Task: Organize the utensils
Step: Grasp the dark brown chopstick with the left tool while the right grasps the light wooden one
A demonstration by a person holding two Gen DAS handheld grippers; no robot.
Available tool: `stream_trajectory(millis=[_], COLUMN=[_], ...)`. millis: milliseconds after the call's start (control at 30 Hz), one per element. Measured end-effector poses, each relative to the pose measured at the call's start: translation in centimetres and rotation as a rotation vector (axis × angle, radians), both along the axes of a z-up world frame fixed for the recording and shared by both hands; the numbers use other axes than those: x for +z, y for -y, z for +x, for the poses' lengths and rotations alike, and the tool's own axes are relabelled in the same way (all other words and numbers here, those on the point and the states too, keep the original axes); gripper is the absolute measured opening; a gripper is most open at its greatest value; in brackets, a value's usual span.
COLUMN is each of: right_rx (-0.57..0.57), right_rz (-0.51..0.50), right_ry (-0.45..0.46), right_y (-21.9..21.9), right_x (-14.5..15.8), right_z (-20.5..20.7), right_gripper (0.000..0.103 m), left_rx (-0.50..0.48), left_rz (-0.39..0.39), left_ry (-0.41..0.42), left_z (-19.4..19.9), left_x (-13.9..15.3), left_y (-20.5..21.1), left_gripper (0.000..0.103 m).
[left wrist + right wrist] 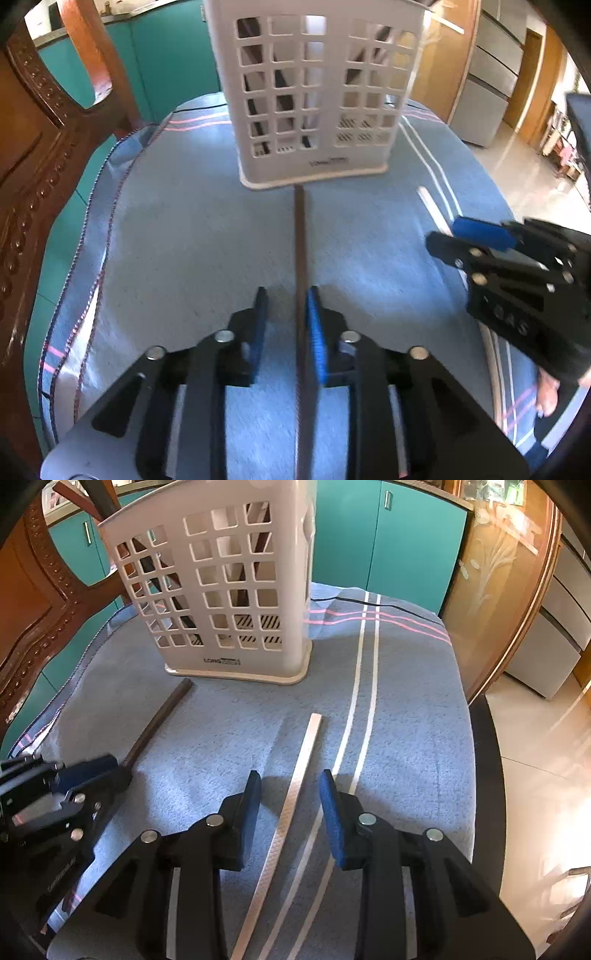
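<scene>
Dark chopstick | between left tongs, apart, possibly brushing one pad | pale chopstick | between right tongs, apart | both near basket | light, stiff, slippery; grip mid-shaft

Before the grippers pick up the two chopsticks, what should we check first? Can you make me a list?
1. Dark chopstick lies between the left gripper pads: ok.
2. Left gripper pressing on it: not ok, a gap shows on one side.
3. Pale chopstick lies between the right gripper pads: ok.
4. Right gripper pressing on it: not ok, gaps on both sides.
5. White holder stands upright on the blue cloth: ok.
6. Room left inside the holder: cannot tell.
</scene>
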State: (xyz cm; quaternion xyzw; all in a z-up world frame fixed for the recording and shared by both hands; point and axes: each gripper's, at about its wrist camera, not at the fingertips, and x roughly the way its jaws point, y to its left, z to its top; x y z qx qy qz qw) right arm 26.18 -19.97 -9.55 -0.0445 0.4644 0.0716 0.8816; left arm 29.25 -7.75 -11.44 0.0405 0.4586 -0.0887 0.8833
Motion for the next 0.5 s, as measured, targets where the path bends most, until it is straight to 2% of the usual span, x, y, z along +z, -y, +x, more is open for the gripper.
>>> stream_trajectory(millis=[100, 300, 333, 500], right_rx=[0.000, -0.006, -0.007, -0.013], right_rz=[0.001, 0.000, 0.000, -0.009], right_ry=[0.002, 0.008, 0.011, 0.019], right_y=[0.2, 0.2, 0.1, 0.1], right_x=[-0.1, 0.0, 0.0, -0.2], right_z=[-0.1, -0.3, -0.3, -0.3], right_gripper=[0.033, 0.036, 0.036, 0.041], left_rx=[0.028, 0.032, 0.029, -0.005], left_rz=[-0.008, -0.003, -0.005, -0.011], left_ry=[0.004, 0.007, 0.006, -0.004], left_z=[0.4, 0.2, 0.0, -0.7], left_x=[-0.1, -0.1, 0.0, 0.2], left_y=[-0.4, -0.4, -0.4, -0.4], left_gripper=[0.036, 0.036, 0.035, 0.015])
